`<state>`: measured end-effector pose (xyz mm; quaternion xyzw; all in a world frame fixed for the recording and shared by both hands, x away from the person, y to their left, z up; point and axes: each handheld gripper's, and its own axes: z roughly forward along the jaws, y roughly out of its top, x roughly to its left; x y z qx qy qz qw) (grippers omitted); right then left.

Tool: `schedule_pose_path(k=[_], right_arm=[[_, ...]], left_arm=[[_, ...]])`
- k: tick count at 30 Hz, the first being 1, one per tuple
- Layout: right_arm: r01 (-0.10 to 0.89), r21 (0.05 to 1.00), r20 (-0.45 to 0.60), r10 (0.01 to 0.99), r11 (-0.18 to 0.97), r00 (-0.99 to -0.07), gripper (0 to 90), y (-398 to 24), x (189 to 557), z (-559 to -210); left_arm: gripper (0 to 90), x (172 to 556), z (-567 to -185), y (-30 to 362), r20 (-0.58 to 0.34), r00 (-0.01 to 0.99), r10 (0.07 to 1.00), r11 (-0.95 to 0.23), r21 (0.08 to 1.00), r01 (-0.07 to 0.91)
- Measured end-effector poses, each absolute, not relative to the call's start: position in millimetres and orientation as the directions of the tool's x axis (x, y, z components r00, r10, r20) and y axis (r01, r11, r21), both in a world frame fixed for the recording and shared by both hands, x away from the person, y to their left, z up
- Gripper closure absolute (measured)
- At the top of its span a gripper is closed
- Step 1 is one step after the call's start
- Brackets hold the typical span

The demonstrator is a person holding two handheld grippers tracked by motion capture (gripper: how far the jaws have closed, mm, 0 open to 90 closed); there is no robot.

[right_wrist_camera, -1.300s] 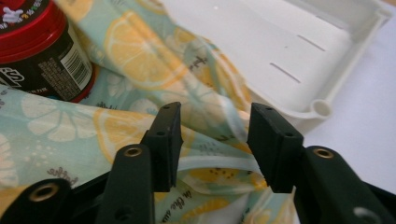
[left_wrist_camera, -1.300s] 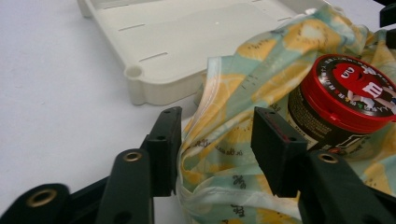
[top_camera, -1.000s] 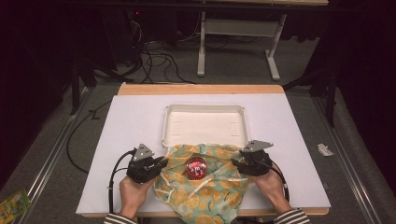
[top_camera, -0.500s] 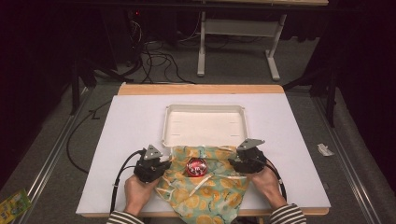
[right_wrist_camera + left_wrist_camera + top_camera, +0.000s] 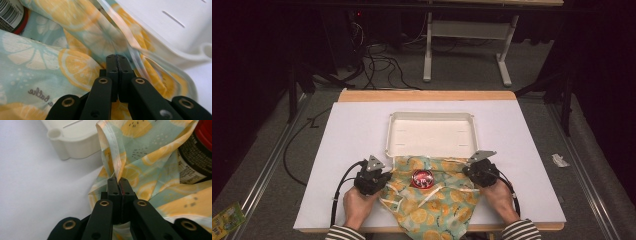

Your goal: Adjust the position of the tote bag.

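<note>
Item one, my left gripper [image 5: 384,179]: clenched on the lemon-print cloth [image 5: 437,200], its jaws having just closed; in the left gripper view the two black pads meet flat with a hemmed fold of the fabric rising from between them [image 5: 119,186]. Item two, my right gripper [image 5: 468,171]: likewise clenched on the cloth, its jaws also just closed; in the right gripper view the pads are pressed together [image 5: 116,65] with the printed fabric bunched around and behind them. Item three, the cloth: pale green with yellow and orange citrus slices and a cream hem, lying rumpled on the white table top [image 5: 347,150] at the near edge between my two hands, its far edge touching the near rim of the tray. My left hand [image 5: 357,205] holds it at its left side, my right hand [image 5: 499,197] at its right side. Item four, one red-lidded jar [image 5: 422,178]: standing on the middle of the cloth, between the two grippers and apart from both; the left gripper view shows its dark label with small print and its red top at the right edge [image 5: 193,160], and the right gripper view shows a corner of a barcode label at the upper left [image 5: 10,12]. Item five, one shallow white tray [image 5: 430,134]: just beyond the cloth, toward the middle of the table. Item six, striped sleeves on both forearms at the near table edge. Item seven, a black cable trailing from each gripper across the table top.
</note>
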<state>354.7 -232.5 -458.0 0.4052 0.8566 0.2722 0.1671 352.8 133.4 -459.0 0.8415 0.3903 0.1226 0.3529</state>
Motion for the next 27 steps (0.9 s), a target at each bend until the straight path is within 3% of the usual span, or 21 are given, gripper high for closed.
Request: schedule_pose_path(k=[11, 16, 22, 27], right_arm=[[0.628, 0.597, -0.041, 0.801, 0.499, -0.597, 88.7, -255.9, 332.1, -460.7], [0.588, 0.652, -0.049, 0.8, 0.479, -0.598, 70.4, -254.7, 328.4, -445.5], [0.514, 0.702, -0.094, 0.78, 0.492, -0.618, 62.1, -242.7, 334.1, -421.0], [0.5, 0.679, -0.102, 0.743, 0.538, -0.661, 54.1, -225.2, 347.5, -424.1]], left_arm=[[89.9, 356.6, -465.0, 130.3, -0.077, 0.662, 0.746, -0.452, 0.671, 0.587], [89.9, 355.1, -462.4, 131.3, -0.088, 0.671, 0.736, -0.448, 0.68, 0.58], [89.9, 355.0, -463.1, 129.4, -0.092, 0.678, 0.729, -0.449, 0.684, 0.575], [89.9, 354.2, -462.6, 129.5, -0.093, 0.683, 0.724, -0.449, 0.688, 0.57]])
